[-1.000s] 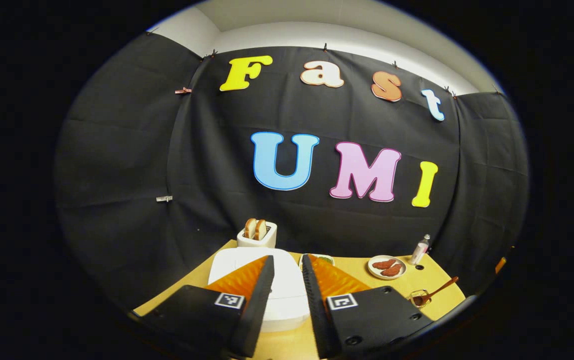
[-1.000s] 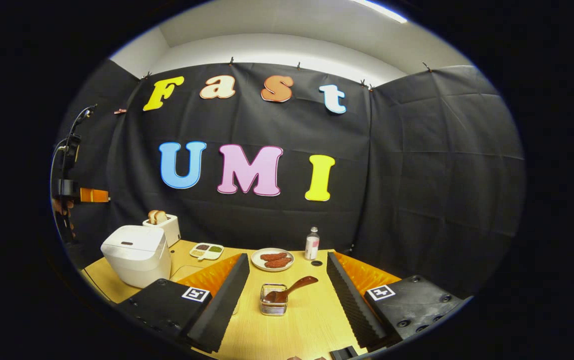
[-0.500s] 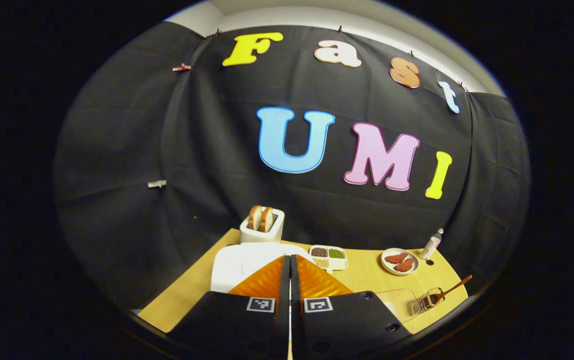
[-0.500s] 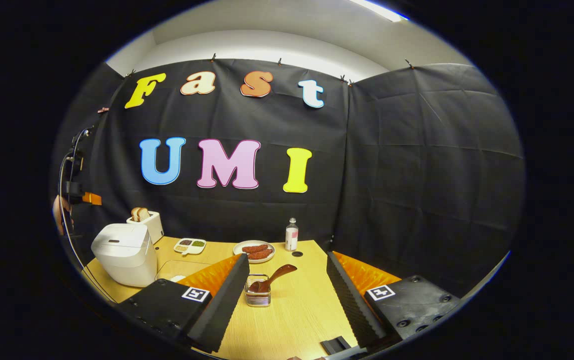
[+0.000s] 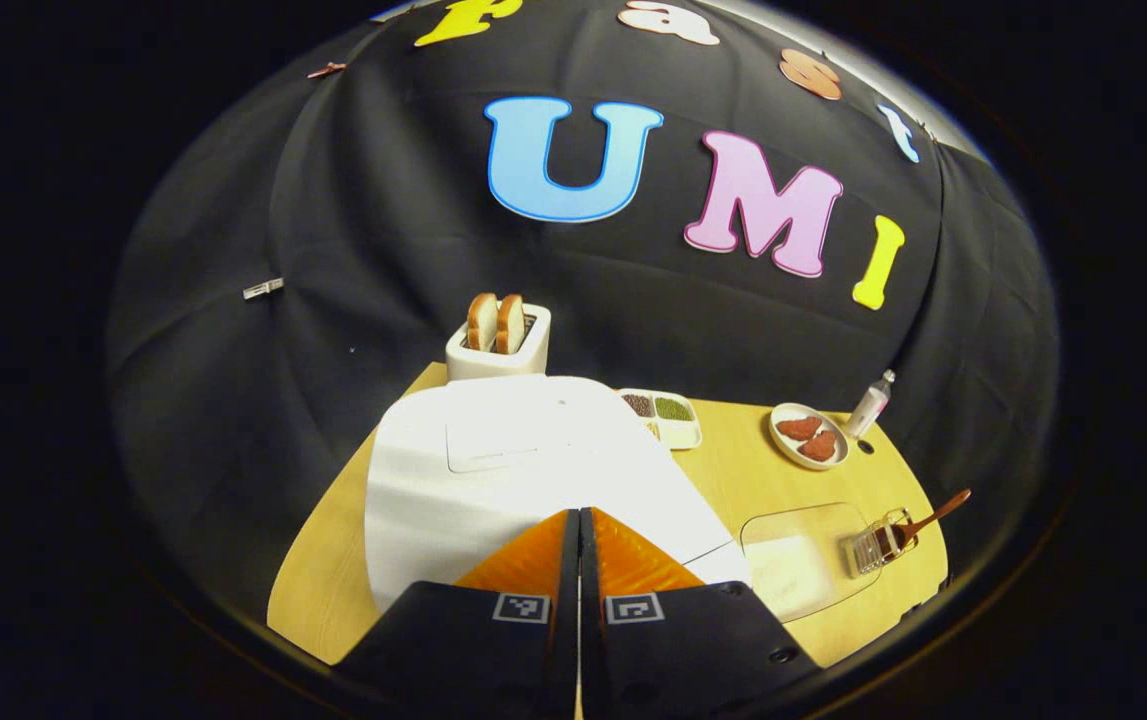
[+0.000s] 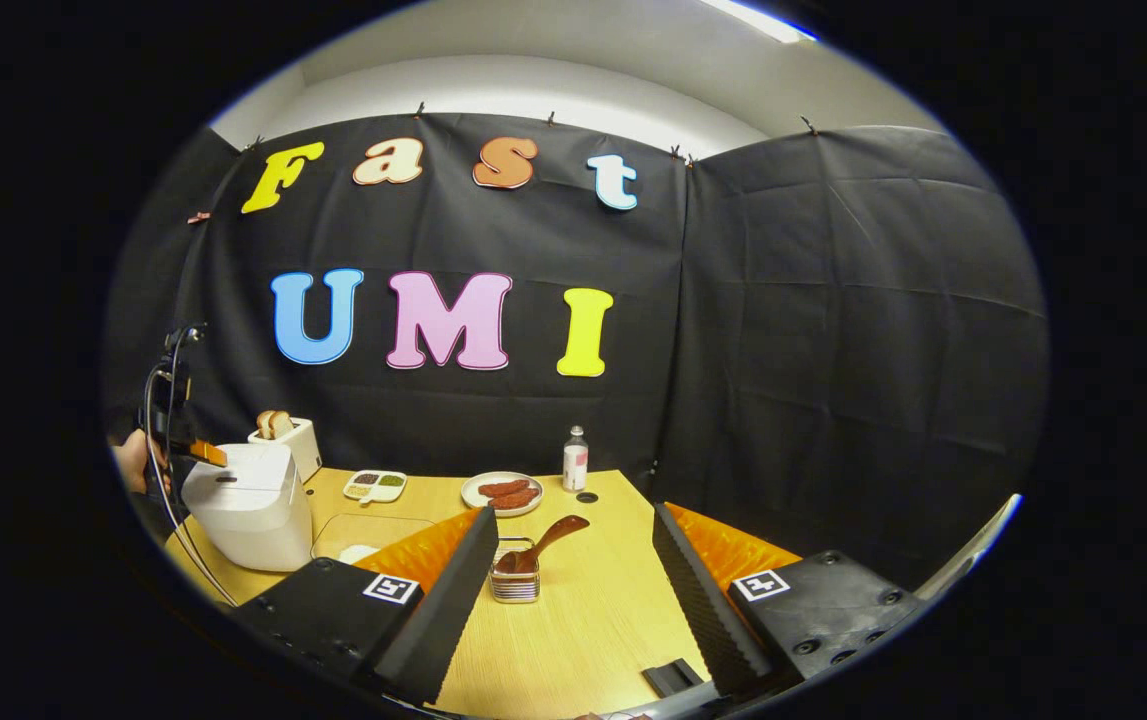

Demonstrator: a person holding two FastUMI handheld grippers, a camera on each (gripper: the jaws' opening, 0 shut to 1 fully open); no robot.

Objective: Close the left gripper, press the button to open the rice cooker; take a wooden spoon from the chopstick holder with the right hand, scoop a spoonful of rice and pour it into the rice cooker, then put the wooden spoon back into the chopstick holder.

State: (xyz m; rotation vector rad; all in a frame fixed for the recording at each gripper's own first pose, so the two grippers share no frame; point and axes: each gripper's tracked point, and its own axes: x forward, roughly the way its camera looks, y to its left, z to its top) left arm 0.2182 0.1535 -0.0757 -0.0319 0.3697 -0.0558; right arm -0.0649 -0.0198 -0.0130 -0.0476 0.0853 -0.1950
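Within the last second the left claw (image 5: 578, 530) has pinched fully closed on nothing and dropped onto the rice cooker (image 5: 523, 470), probably nearing its button, while the right claw (image 6: 573, 560) gapes empty before the wooden spoon (image 6: 541, 541) in the chopstick holder (image 6: 516, 583).

Each gripper, the left gripper (image 5: 578, 520) and the right gripper (image 6: 573, 560), has wedge-shaped jaws with ribbed inner faces mounted on black blocks, every block bearing a small square black-and-white marker tag and round screw holes, and a thin dark cable loops off the left one.
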